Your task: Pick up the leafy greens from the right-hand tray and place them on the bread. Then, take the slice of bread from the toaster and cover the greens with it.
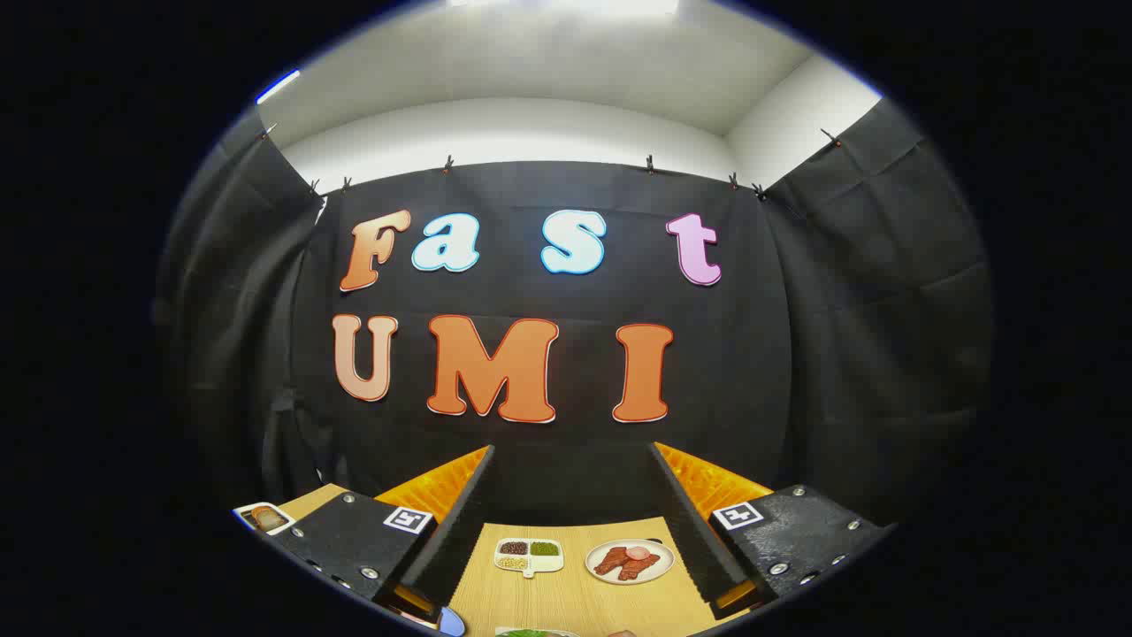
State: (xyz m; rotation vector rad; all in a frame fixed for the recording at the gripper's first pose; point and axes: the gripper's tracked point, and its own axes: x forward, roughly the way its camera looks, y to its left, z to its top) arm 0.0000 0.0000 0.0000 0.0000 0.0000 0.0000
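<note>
The gripper (570, 522) has two long fingers (460, 518) with finely ribbed inner faces and translucent, dimpled backs. Each finger sits on a grainy dark mounting block (349, 535) studded with silver screws and bearing a square black-and-white marker tag (408, 519)

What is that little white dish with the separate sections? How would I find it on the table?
Start at the wooden table and look between the two fingers of the open claw. Two white dishes sit side by side there, beyond the fingertips. The divided dish is the left one: squarish, with compartments of dark, green and pale grains, whereas its neighbour, the round plate, holds reddish-brown meat.
</note>
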